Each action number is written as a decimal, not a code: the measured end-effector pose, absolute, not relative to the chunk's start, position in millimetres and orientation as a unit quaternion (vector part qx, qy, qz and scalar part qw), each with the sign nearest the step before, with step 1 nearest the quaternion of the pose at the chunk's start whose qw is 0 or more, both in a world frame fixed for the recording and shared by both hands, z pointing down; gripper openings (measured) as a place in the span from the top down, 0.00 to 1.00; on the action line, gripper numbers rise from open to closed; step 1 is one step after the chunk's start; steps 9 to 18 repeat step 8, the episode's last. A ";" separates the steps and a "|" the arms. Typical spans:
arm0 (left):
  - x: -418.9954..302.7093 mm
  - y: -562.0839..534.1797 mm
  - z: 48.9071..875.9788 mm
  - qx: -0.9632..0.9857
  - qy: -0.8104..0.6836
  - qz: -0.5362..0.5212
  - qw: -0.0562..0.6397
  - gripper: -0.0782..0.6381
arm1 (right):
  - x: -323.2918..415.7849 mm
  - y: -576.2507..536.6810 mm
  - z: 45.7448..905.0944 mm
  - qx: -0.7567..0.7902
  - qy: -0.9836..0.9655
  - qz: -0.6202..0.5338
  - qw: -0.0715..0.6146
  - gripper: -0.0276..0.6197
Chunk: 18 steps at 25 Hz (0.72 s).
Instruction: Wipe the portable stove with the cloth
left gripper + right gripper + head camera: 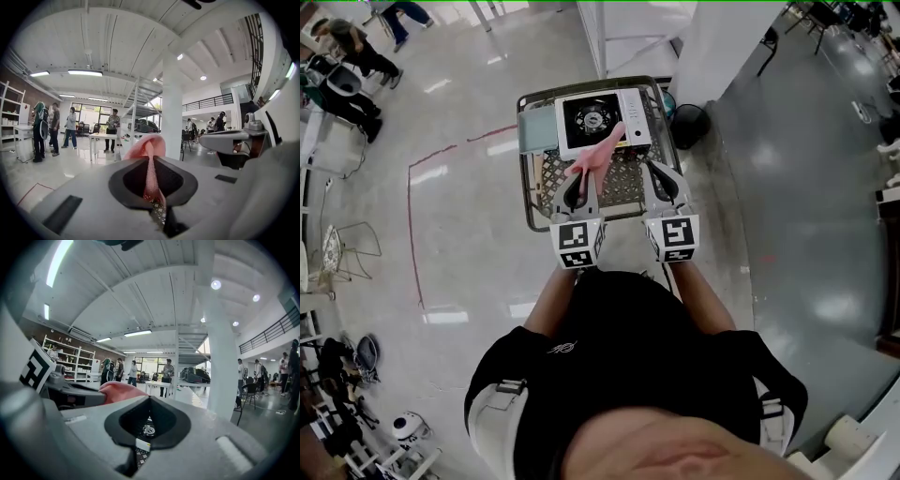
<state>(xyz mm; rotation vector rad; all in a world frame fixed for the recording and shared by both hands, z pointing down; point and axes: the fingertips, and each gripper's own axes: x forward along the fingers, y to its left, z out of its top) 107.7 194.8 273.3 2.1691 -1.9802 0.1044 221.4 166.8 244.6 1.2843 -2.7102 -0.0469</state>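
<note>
Left hand-held gripper (pixel 578 184): clamped on cloth (pixel 602 150) — stove (pixel 635 105) at 12 o'clock.
Right hand-held gripper (pixel 660 182): jaws together, empty.
Progress: cloth secured — wiping apparently all left.

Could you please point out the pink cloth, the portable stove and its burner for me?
pink cloth (pixel 598 153), head view, its middle.
portable stove (pixel 637 103), head view, white right side.
burner (pixel 593 117), head view, its centre.

A white, square portable stove with a round black burner (pixel 602 122) sits at the 12 o'clock end of a metal lattice tabletop (pixel 623 186). The left gripper (pixel 580 174) pinches a soft pink cloth (pixel 600 155), which stretches toward 1 o'clock over the stove's near edge (contact cannot be told). The right gripper (pixel 655 171), jaws together, is at the stove's 5 o'clock.
</note>
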 end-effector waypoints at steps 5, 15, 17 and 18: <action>115.0 190.7 278.0 0.731 -0.674 0.039 0.098 0.87 | 228.6 161.1 254.6 0.422 -0.904 -0.008 0.069 0.95; 113.3 184.3 280.0 0.728 -0.677 0.039 0.098 0.87 | 226.4 153.7 256.6 0.419 -0.906 -0.008 0.067 0.95; 113.3 184.3 280.0 0.728 -0.677 0.039 0.098 0.87 | 226.4 153.7 256.6 0.419 -0.906 -0.008 0.067 0.95; 113.3 184.3 280.0 0.728 -0.677 0.039 0.098 0.87 | 226.4 153.7 256.6 0.419 -0.906 -0.008 0.067 0.95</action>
